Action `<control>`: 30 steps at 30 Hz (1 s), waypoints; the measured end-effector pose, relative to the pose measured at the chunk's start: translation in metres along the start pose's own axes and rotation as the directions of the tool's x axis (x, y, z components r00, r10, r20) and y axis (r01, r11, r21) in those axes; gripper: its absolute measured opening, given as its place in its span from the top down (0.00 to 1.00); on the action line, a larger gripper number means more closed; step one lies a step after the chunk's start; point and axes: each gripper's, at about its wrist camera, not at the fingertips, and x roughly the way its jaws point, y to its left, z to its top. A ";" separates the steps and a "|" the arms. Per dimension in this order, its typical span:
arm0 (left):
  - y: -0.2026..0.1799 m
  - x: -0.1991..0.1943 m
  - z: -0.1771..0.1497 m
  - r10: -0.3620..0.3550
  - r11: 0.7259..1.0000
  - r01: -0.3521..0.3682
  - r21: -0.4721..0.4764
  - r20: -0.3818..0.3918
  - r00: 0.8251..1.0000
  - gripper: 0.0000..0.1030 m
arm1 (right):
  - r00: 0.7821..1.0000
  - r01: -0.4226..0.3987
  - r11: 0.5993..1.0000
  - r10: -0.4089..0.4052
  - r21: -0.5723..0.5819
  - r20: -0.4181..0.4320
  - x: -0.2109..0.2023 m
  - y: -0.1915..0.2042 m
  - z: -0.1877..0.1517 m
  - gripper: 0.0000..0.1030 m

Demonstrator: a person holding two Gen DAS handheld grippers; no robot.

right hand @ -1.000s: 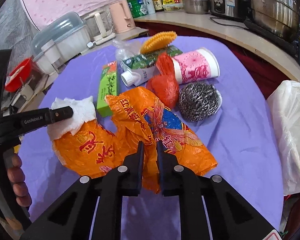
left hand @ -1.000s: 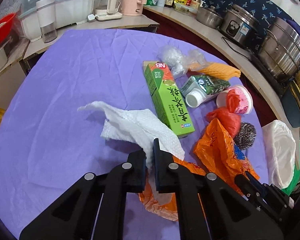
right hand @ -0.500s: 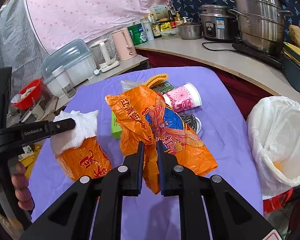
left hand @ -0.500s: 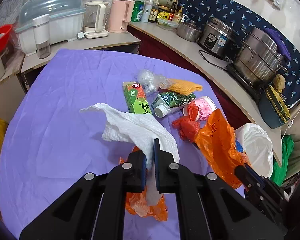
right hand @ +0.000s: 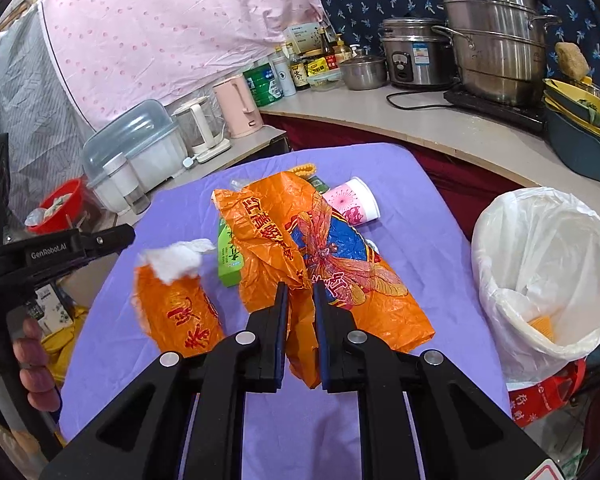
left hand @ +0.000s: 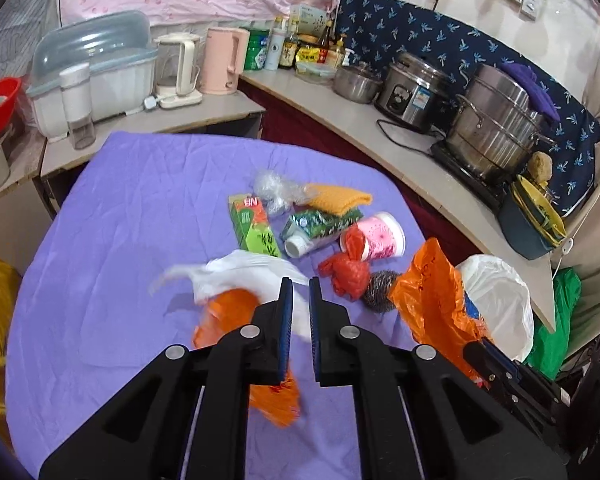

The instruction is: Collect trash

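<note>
A crinkled orange plastic bag (right hand: 320, 256), printed with red characters and a dragonfly on a blue patch, is clamped between the fingers of the right gripper (right hand: 300, 300) at the centre of the right wrist view and is held above the purple tablecloth (right hand: 412, 184). A second orange piece (right hand: 176, 312) with red characters is seen at left of centre, topped by a soft white paper towel (right hand: 176, 258); both are motion-blurred, and whether they touch the cloth cannot be told. In the left wrist view, the left gripper (left hand: 298, 292) is seen with its jaws parted by a narrow gap and the towel (left hand: 240, 272) blurred just beyond them; whether it is gripped cannot be told. Mid-frame on the cloth are seen a green carton (left hand: 252, 228) lettered "NB", a pink paper cup (left hand: 380, 236), a knotted red bag (left hand: 344, 272) and a steel scourer (left hand: 380, 290). A white-lined bin (right hand: 548, 276) is found at the right edge. "GenRobot.AI" is read on the left gripper's side.
</note>
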 end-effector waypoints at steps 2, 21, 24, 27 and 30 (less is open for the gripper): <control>-0.001 -0.003 0.006 0.010 1.000 -0.010 0.006 0.017 1.000 0.93 | 1.000 0.002 1.000 -0.002 0.002 0.005 -0.002 -0.002 0.001 0.89; 0.038 0.098 -0.030 0.173 0.985 -0.175 -0.004 -0.132 0.976 0.31 | 0.998 0.008 1.000 -0.007 0.023 -0.070 0.041 -0.008 0.001 0.89; 0.043 0.122 -0.034 0.177 0.983 -0.181 -0.008 -0.164 0.970 0.31 | 0.997 0.009 1.000 -0.007 0.027 -0.082 0.051 -0.011 0.003 0.88; 0.048 0.136 -0.036 0.184 0.982 -0.188 -0.007 -0.178 0.967 0.34 | 0.996 0.010 0.999 -0.007 0.031 -0.093 0.062 -0.011 0.006 0.88; 0.048 0.141 -0.036 0.177 0.984 -0.178 0.010 -0.179 0.968 0.48 | 0.995 0.010 0.999 -0.007 0.032 -0.101 0.070 -0.011 0.009 0.88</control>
